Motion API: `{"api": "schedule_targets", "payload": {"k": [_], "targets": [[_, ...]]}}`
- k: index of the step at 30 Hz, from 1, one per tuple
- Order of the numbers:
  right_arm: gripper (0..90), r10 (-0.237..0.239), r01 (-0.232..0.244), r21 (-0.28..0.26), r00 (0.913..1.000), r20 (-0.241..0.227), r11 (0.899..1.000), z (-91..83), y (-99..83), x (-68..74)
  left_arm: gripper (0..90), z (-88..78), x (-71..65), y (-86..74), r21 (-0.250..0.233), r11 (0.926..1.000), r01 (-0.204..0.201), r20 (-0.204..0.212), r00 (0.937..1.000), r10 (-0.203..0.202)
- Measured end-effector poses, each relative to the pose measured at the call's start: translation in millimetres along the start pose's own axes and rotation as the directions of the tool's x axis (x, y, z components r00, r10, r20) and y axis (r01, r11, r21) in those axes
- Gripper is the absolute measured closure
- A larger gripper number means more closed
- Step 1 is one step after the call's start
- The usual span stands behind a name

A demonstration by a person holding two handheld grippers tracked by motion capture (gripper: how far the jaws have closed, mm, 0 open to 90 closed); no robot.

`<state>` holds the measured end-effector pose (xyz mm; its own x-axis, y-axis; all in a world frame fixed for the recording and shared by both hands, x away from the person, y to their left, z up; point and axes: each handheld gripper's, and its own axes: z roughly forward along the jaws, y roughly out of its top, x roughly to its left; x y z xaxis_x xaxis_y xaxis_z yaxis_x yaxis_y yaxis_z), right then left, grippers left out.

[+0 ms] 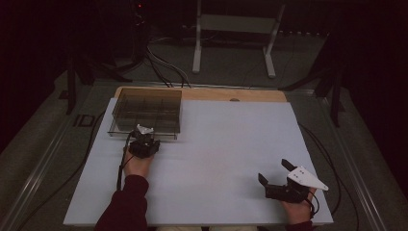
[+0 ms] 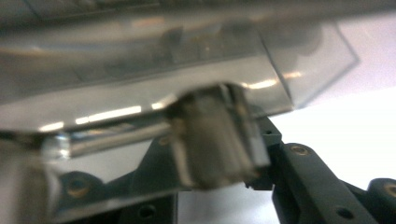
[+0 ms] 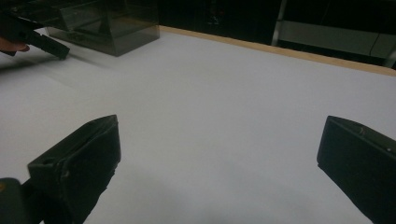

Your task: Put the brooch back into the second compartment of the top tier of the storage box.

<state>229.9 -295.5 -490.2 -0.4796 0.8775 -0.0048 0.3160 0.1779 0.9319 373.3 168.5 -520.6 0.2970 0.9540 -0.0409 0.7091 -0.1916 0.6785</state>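
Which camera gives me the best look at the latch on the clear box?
The left gripper view: the latch sits close up, right at the left gripper's jaws, though blurred. The high view shows the whole clear box, but the left gripper covers its front edge. The right gripper view shows the box far off.

Left hand-held gripper (image 2: 219, 154) jaw tips behind blurred clear box (image 2: 140, 79) latch.

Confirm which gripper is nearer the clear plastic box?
Left. The left gripper is right at the near edge of the clear plastic box, its latch between the jaws. The right gripper sits open, far off at the table's near right corner.
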Motion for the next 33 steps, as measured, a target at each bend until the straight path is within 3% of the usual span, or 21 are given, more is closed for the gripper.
{"api": "schedule_targets", "payload": {"k": [6, 33], "targets": [[0.0, -0.002, 0.002, 0.000, 1.0000, 0.001, 1.000, 0.2, 0.0, 0.3, 80.9, -1.4, 0.9, -0.1, 0.011, 0.9998, -0.015, 0.011, 0.9998, 0.015], [0.0, 0.000, 0.000, 0.006, 1.0000, -0.001, 1.000, 0.6, -0.4, 1.0, 81.4, -32.1, 7.2, 0.8, 0.003, 0.9966, -0.082, 0.062, 0.9947, 0.082]]}}
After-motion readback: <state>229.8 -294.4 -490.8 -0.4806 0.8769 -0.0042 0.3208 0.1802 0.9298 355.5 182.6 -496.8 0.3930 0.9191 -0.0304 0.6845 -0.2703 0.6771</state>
